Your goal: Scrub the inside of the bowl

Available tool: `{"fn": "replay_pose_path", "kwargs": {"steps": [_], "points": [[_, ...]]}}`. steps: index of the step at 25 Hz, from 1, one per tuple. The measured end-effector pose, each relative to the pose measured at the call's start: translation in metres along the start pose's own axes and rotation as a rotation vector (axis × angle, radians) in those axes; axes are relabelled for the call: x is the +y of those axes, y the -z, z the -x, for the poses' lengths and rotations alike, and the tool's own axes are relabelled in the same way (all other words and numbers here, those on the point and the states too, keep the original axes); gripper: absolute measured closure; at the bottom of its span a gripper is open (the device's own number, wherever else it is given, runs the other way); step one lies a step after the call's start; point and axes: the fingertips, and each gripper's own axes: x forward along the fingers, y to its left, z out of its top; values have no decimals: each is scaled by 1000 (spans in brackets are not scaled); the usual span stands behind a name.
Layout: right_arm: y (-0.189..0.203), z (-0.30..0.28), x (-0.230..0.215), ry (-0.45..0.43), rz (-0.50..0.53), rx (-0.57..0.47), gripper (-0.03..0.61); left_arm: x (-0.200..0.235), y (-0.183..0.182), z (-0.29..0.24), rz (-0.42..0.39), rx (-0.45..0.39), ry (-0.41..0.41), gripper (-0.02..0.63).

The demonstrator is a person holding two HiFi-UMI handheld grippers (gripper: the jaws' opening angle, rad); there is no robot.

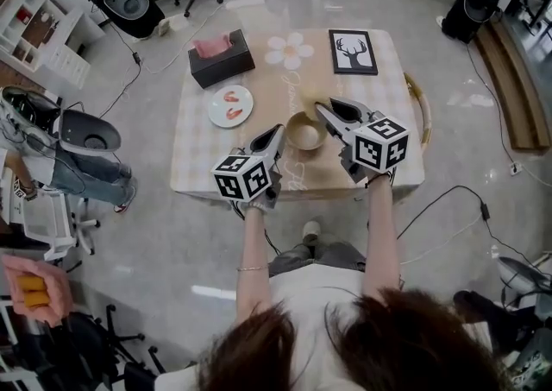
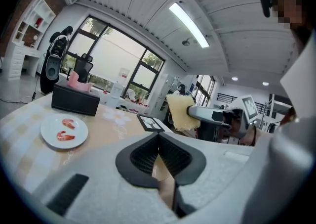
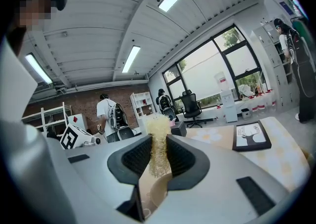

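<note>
A small tan bowl (image 1: 305, 135) sits near the front of the checked table (image 1: 197, 152). My left gripper (image 1: 279, 130) lies low at the bowl's left rim. Its jaws are closed to a thin gap (image 2: 158, 136), with a beige strip showing in it, so it looks shut on the rim. My right gripper (image 1: 321, 107) hangs over the bowl's far right side, shut on a yellow sponge (image 3: 158, 131). In the left gripper view the sponge (image 2: 179, 112) is held up above the table. Below the sponge, the bowl's curved rim (image 3: 161, 185) shows between the right jaws.
A white plate with shrimp (image 1: 230, 106) lies left of the bowl. A dark tissue box (image 1: 222, 59) stands at the back left and a framed deer picture (image 1: 353, 52) at the back right. Office chairs and equipment stand around the table on the floor.
</note>
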Motion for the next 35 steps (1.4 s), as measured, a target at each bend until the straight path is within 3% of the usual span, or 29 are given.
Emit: {"fn": "replay_pose_path", "kwargs": {"steps": [6, 12, 18, 35], "points": [[13, -11, -6, 4, 12, 48, 495, 9, 21, -9, 17, 84, -21, 603], [16, -22, -18, -21, 28, 100, 495, 16, 21, -17, 60, 38, -13, 601], [20, -30, -31, -65, 52, 175, 495, 19, 32, -23, 144, 54, -17, 601], [50, -62, -26, -264, 324, 430, 495, 32, 72, -20, 287, 95, -79, 600]]}}
